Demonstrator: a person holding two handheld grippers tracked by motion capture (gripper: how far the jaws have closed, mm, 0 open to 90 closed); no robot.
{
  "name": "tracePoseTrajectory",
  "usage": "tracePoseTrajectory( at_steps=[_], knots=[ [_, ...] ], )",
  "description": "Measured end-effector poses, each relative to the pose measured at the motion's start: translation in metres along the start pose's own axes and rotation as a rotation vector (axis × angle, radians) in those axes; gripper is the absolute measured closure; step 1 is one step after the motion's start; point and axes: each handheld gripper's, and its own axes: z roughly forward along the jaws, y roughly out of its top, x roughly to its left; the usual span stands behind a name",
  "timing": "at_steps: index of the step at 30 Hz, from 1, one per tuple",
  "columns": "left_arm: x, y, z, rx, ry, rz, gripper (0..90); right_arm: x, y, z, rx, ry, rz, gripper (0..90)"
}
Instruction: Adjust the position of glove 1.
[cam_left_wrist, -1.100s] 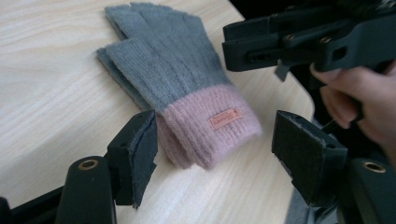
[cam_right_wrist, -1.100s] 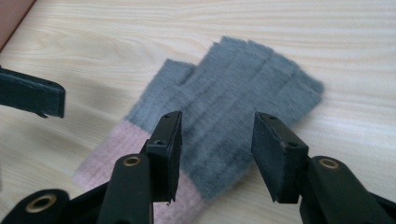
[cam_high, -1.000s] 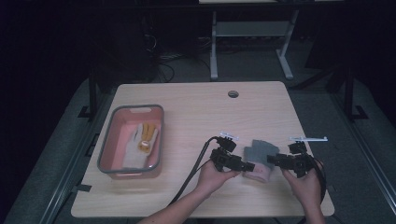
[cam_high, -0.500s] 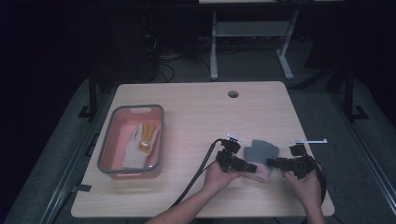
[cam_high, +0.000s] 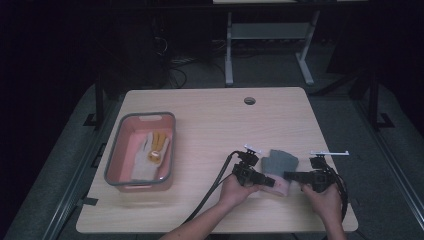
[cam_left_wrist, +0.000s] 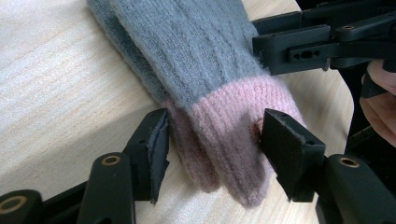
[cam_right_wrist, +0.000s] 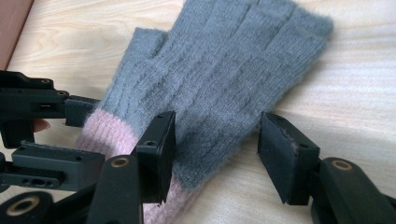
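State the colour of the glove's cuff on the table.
Pink, below a grey knitted body; the cuff shows best in the left gripper view.

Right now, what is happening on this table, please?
A person works at a light wooden table with a tool in each hand. Both are at a grey knitted fingerless glove with a pink cuff lying flat near the front edge. The left tongs stand open around the pink cuff, the right tongs open around the glove's grey edge. Neither has closed on it. Farther left, a pink plastic tray with a grey rim holds other gloves.

Right gripper (cam_right_wrist: 212, 154) jaws spread over grey glove (cam_right_wrist: 224, 79), pink cuff (cam_right_wrist: 107, 133), wooden table (cam_right_wrist: 355, 84)
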Motion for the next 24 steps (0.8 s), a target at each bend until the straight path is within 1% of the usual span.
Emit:
tracePoseTrajectory(
  at_steps=[4, 5, 7, 8, 9, 10, 11, 12, 13, 14, 15, 16, 17, 18, 19, 20, 22, 23, 24],
  knots=[
    [-0.002, -0.001, 0.001, -0.012, 0.007, 0.000, 43.8, 0.000, -0.001, 0.001, -0.005, 0.008, 0.018, 48.6],
    [-0.002, -0.003, 0.001, -0.020, 0.000, -0.003, 43.8, 0.000, -0.001, 0.002, -0.006, 0.011, 0.024, 49.3],
    [-0.002, -0.003, 0.001, -0.021, -0.001, -0.002, 44.5, -0.001, -0.002, 0.003, -0.012, 0.024, 0.033, 50.8],
    [-0.001, -0.002, 0.001, -0.017, -0.003, -0.007, 45.0, -0.001, -0.003, 0.003, -0.019, 0.027, 0.042, 51.4],
    [-0.001, -0.002, 0.001, -0.021, -0.010, -0.022, 45.8, -0.001, -0.003, 0.004, -0.023, 0.032, 0.050, 51.9],
    [0.001, -0.002, 0.001, -0.015, -0.015, -0.024, 46.8, -0.001, -0.003, 0.004, -0.027, 0.039, 0.059, 52.7],
    [0.002, -0.001, 0.001, -0.014, -0.024, -0.041, 47.6, -0.002, -0.003, 0.004, -0.030, 0.045, 0.067, 53.9],
    [0.003, -0.001, 0.002, -0.011, -0.033, -0.051, 48.4, -0.002, -0.004, 0.005, -0.033, 0.057, 0.078, 55.8],
    [0.003, -0.001, 0.002, -0.011, -0.033, -0.051, 49.4, -0.004, -0.004, 0.006, -0.036, 0.074, 0.093, 58.5],
    [0.005, -0.001, 0.003, -0.013, -0.048, -0.074, 50.0, -0.006, -0.005, 0.008, -0.034, 0.111, 0.119, 61.2],
    [0.005, -0.001, 0.003, -0.013, -0.048, -0.074, 50.5, -0.006, -0.005, 0.008, -0.034, 0.111, 0.119, 61.2],
    [0.005, -0.001, 0.003, -0.014, -0.051, -0.072, 50.5, -0.008, -0.006, 0.010, -0.038, 0.134, 0.138, 62.8],
    [0.005, -0.001, 0.003, -0.017, -0.051, -0.068, 51.3, -0.009, -0.006, 0.011, -0.042, 0.144, 0.151, 64.0],
    [0.006, -0.001, 0.004, -0.014, -0.061, -0.074, 52.7, -0.011, -0.006, 0.011, -0.042, 0.155, 0.155, 66.3],
    [0.007, -0.001, 0.004, -0.016, -0.073, -0.093, 53.3, -0.011, -0.006, 0.012, -0.042, 0.160, 0.159, 67.3],
    [0.007, -0.001, 0.004, -0.016, -0.073, -0.093, 54.2, -0.012, -0.006, 0.012, -0.041, 0.165, 0.167, 68.7],
    [0.010, -0.002, 0.004, -0.020, -0.097, -0.110, 55.3, -0.013, -0.006, 0.013, -0.039, 0.189, 0.183, 72.6],
    [0.010, -0.002, 0.004, -0.020, -0.097, -0.110, 55.9, -0.014, -0.006, 0.013, -0.041, 0.194, 0.186, 74.0],
    [0.012, -0.003, 0.004, -0.026, -0.106, -0.109, 56.6, -0.014, -0.006, 0.013, -0.041, 0.199, 0.187, 75.1]
  ],
)
